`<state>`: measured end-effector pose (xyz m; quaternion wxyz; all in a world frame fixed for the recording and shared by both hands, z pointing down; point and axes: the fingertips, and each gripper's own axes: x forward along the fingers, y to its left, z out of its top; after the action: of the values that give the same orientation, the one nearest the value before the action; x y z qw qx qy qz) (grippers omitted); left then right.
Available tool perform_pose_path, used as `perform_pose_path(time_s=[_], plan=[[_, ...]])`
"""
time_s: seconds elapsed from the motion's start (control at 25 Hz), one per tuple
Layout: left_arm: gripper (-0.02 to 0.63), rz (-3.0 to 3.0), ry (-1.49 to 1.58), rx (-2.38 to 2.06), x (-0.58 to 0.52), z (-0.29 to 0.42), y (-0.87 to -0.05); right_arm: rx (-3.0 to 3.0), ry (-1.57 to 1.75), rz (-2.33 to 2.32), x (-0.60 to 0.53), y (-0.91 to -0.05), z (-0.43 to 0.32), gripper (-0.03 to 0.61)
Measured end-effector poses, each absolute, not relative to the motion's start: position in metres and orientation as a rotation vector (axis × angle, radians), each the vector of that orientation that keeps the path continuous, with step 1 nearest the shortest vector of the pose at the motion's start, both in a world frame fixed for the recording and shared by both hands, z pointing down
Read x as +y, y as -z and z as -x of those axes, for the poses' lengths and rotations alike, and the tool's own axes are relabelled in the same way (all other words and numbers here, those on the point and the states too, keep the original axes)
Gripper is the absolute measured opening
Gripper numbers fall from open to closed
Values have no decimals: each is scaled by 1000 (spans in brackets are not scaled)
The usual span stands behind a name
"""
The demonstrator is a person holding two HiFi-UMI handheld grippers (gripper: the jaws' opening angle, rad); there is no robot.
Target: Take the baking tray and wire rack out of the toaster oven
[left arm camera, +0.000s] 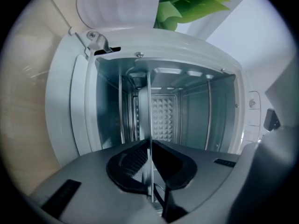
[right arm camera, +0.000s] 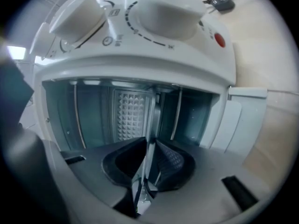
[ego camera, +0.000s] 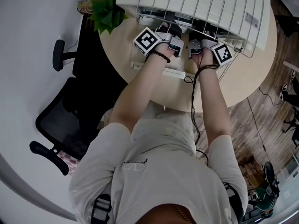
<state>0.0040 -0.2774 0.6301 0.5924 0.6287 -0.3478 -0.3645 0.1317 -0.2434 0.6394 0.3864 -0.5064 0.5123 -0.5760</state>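
Observation:
The white toaster oven (ego camera: pixel 196 3) stands open on the round table, its bare metal cavity (left arm camera: pixel 187 111) facing both grippers. A thin metal tray (left arm camera: pixel 149 106) stands edge-on in the oven's mouth. My left gripper (left arm camera: pixel 150 146) is shut on its front edge. The same tray edge (right arm camera: pixel 152 120) runs between the pads of my right gripper (right arm camera: pixel 150 143), which press on it. From the head view the left gripper (ego camera: pixel 174 43) and right gripper (ego camera: pixel 195 48) sit side by side at the oven's front. Thin wire rods (ego camera: pixel 233 43) run along that front; I cannot tell whether they are the rack.
The oven's door (left arm camera: pixel 70 106) hangs open below the cavity. Two white knobs (right arm camera: pixel 163 13) sit on the control panel. A green plant (ego camera: pixel 108 13) stands left of the oven. A black office chair (ego camera: pixel 65 120) is beside the wooden table (ego camera: pixel 177 92).

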Motion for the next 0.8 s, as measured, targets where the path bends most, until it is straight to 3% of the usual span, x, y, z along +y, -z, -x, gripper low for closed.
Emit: perform_pose_path(time_s=[0.12, 0.8], plan=[[9, -1471, 868, -796, -274, -3, -627, 1311, 1427, 1250, -246, -634, -132, 60], [5, -1443, 890, -798, -195, 11, -608, 1288, 1495, 1216, -168, -618, -115, 49]])
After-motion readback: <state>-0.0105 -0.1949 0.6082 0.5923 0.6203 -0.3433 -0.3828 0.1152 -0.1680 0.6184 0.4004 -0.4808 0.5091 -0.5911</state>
